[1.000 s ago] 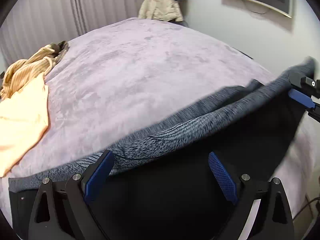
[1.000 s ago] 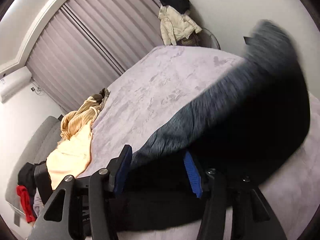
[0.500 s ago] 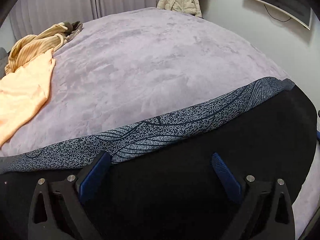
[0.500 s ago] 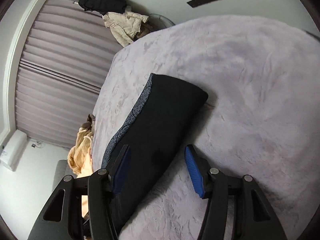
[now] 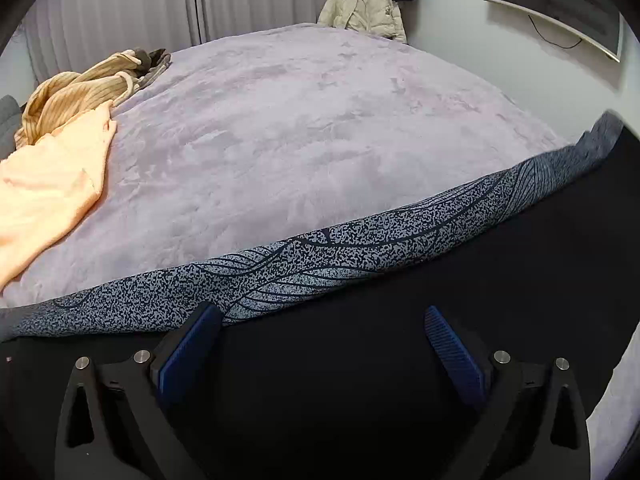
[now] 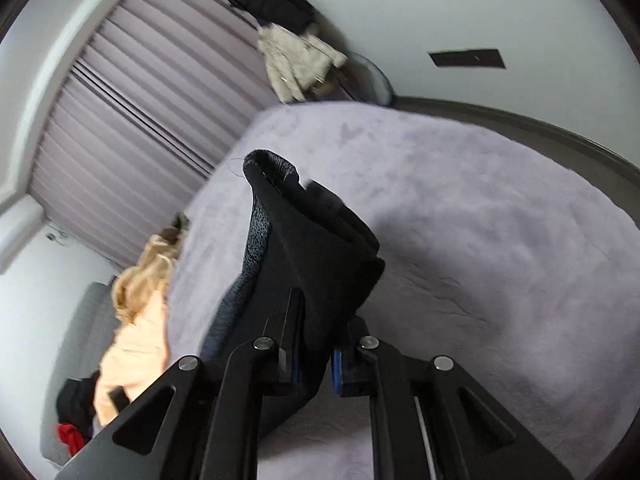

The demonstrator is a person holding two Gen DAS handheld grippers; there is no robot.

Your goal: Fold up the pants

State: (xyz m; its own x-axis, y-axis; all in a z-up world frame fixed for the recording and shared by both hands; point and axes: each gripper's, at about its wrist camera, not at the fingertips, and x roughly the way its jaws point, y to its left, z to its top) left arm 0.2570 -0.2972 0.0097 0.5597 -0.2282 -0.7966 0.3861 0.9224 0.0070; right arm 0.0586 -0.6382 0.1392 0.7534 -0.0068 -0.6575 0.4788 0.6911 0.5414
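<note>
Black pants (image 5: 360,248) with a speckled grey-blue side band lie across the near part of the lilac bed (image 5: 300,120). My left gripper (image 5: 320,312) hovers over the black cloth, jaws wide open, with nothing pinched between the blue pads. In the right wrist view one end of the pants (image 6: 320,248) is bunched and raised off the bed (image 6: 500,220). My right gripper (image 6: 320,320) has its jaws closing on that end, and the fabric is pressed between them. The cloth hides most of the right pads.
A peach garment (image 5: 48,184) and a tan striped one (image 5: 80,92) lie on the bed's left side. A beige jacket (image 5: 364,12) hangs past the far end, beside the curtains. A screen (image 5: 560,4) is on the right wall. Dark and red clothes (image 6: 72,436) sit on a grey sofa.
The pants came down flat on the bed and the left jaws widened over them. The right jaws went from open beside the pants' end to closed on it, bunching it upward.
</note>
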